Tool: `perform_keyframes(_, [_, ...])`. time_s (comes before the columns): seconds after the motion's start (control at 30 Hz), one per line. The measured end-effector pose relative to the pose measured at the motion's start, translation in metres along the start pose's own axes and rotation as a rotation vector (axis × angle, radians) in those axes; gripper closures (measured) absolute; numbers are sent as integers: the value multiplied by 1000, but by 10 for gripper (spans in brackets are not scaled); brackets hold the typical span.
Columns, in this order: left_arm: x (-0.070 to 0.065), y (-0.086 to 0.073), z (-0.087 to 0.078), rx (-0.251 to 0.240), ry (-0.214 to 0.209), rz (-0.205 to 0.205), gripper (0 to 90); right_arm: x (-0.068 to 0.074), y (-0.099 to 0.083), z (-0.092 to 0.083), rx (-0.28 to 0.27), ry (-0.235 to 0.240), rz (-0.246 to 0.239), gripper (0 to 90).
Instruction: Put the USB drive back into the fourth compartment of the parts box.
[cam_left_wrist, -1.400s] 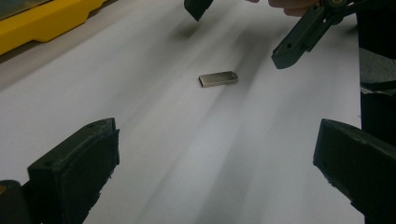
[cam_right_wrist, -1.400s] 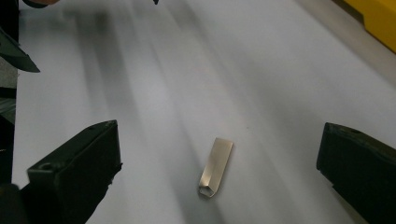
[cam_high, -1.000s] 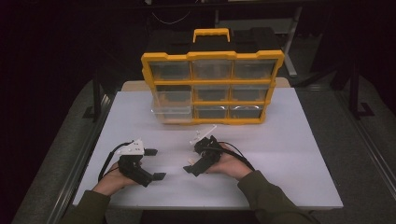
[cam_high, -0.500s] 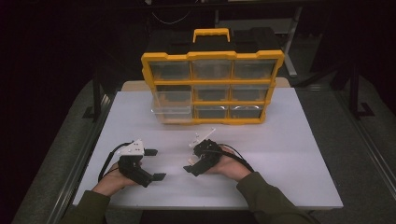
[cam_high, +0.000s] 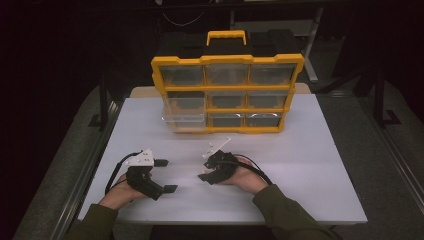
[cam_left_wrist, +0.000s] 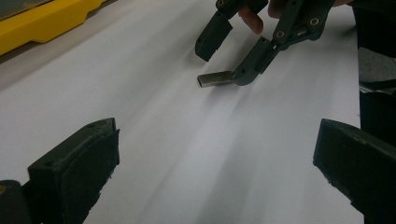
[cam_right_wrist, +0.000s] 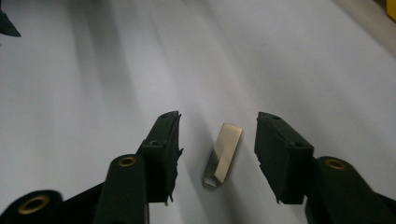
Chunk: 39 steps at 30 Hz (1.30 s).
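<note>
The small metal bar (cam_right_wrist: 223, 154) lies flat on the white surface (cam_high: 310, 165), in front of the person and well short of the yellow drawer organiser (cam_high: 227, 95); in the right gripper view it is seen between the two jaws of the right claw (cam_right_wrist: 217, 156), its long axis running roughly along the jaws rather than across them, so that the pads face its long sides; bare surface is visible between the bar and each pad, a little more on the left than on the right, so nothing is gripped yet. The jaws have just been closing, with the bar between them, and stand about half open (a squeeze along this line is judged to be what the pick-up depends on, since the bar offers its narrow width to the pads). From the left gripper view the right claw (cam_left_wrist: 224, 58) is seen low over the bar (cam_left_wrist: 215, 79), one jaw tip right beside its end; the left claw (cam_high: 165, 175) is held wide open and empty, off to the side, well apart from the bar; the right hand (cam_high: 245, 177) is plainly the nearer.
</note>
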<state>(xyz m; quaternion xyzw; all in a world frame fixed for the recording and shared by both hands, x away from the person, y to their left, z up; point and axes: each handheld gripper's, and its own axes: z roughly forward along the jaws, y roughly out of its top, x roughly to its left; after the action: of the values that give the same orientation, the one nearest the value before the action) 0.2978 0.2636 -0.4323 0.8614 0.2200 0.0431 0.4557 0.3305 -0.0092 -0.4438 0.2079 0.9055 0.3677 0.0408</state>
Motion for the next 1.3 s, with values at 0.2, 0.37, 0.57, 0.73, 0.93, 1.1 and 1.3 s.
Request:
perform_keyframes(0.2, [0, 0, 0, 0, 0, 1, 0, 0, -1, 3, 16, -7, 0, 565])
perform_keyframes(0.37, [0, 0, 0, 0, 0, 1, 0, -2, -1, 5, 25, -10, 1, 618])
perform_keyframes(0.57, [0, 0, 0, 0, -1, 2, 0, -3, -2, 6, 29, -8, 7, 676])
perform_keyframes(0.73, [0, 0, 0, 0, -1, 1, 0, -3, -2, 8, 36, -20, -9, 727])
perform_keyframes(0.93, [0, 0, 0, 0, 0, 0, 0, -3, -2, 8, 37, -27, -8, 760])
perform_keyframes(1.1, [0, 0, 0, 0, -1, 1, 0, -2, -2, 8, 37, -30, -3, 768])
perform_keyframes(1.3, [0, 0, 0, -1, 0, 3, 0, -2, -3, 8, 36, -31, -8, 780])
